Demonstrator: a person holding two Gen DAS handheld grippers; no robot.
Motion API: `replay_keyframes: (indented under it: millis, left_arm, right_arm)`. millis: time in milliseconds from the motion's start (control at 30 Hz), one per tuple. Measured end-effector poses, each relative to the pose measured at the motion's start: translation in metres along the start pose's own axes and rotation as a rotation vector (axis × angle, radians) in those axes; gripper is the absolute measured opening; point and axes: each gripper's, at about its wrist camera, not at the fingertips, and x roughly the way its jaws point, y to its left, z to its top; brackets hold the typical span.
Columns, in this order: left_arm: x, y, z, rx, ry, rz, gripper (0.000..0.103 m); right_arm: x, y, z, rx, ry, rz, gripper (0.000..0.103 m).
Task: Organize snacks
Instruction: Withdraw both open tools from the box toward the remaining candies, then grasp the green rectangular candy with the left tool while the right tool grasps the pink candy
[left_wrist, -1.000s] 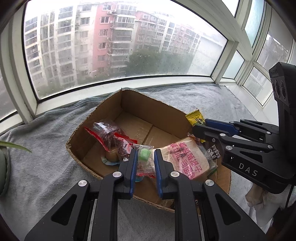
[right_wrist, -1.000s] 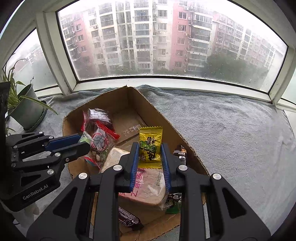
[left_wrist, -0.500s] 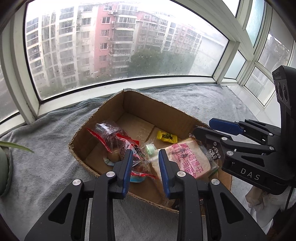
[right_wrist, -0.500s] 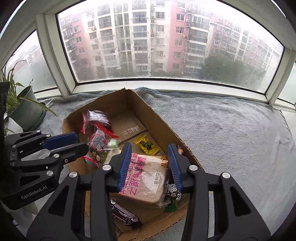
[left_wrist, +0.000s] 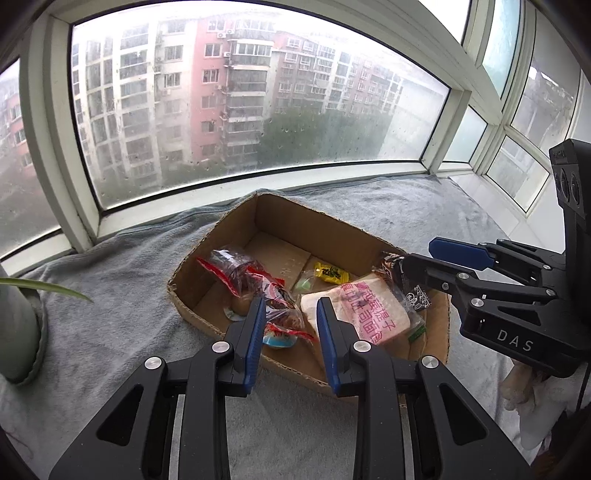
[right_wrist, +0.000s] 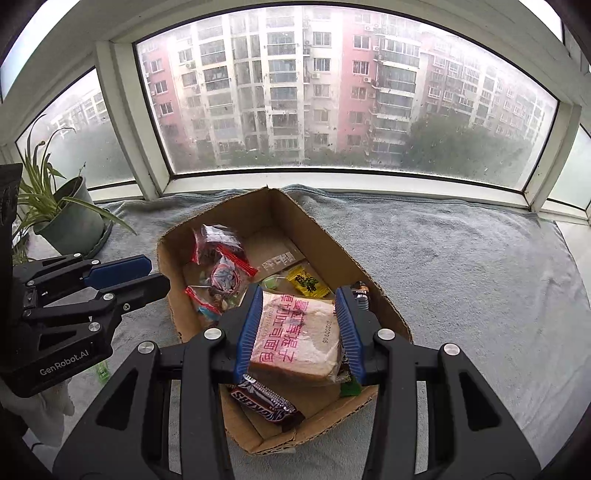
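Observation:
An open cardboard box lies on a grey towel and holds snacks. In it are a bread pack with pink writing, a yellow packet, a small green candy, red-edged clear bags and a Snickers bar. My left gripper is open and empty above the box's near edge. My right gripper is open and empty over the bread pack. Each gripper shows in the other's view, the right and the left.
The grey towel covers the window ledge. A potted plant stands at the left end, its pot edge close to my left gripper. Window frames run along the back. A small green item lies on the towel at left.
Both grippers opened and pulled back. The yellow packet left my right gripper and the green candy left my left gripper; both now lie in the box.

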Motion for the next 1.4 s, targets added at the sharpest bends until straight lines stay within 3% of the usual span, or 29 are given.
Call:
replay_keyframes:
  millis: [300,433,700,1000,1400]
  left_arm:
    - [-0.03,0.001,-0.01,0.01,-0.032,0.008,0.027]
    - [-0.045,0.005,-0.019,0.014,-0.039,0.007,0.027]
    - [-0.074,0.036,-0.048,-0.012,-0.024,0.027,0.027]
    - [-0.088,0.08,-0.096,-0.094,0.037,0.08,0.027]
    - [-0.077,0.1,-0.158,-0.219,0.15,0.023,0.027]
  right_arm:
    - [-0.027,0.017,-0.014,-0.026,-0.008,0.024,0.043]
    - [-0.041,0.028,-0.026,-0.043,-0.022,0.056,0.063]
    - [-0.057,0.06,-0.06,-0.109,0.0,0.144,0.063]
    - [-0.057,0.109,-0.105,-0.257,0.076,0.269,0.063]
    - [-0.037,0.165,-0.164,-0.481,0.249,0.429,0.062]
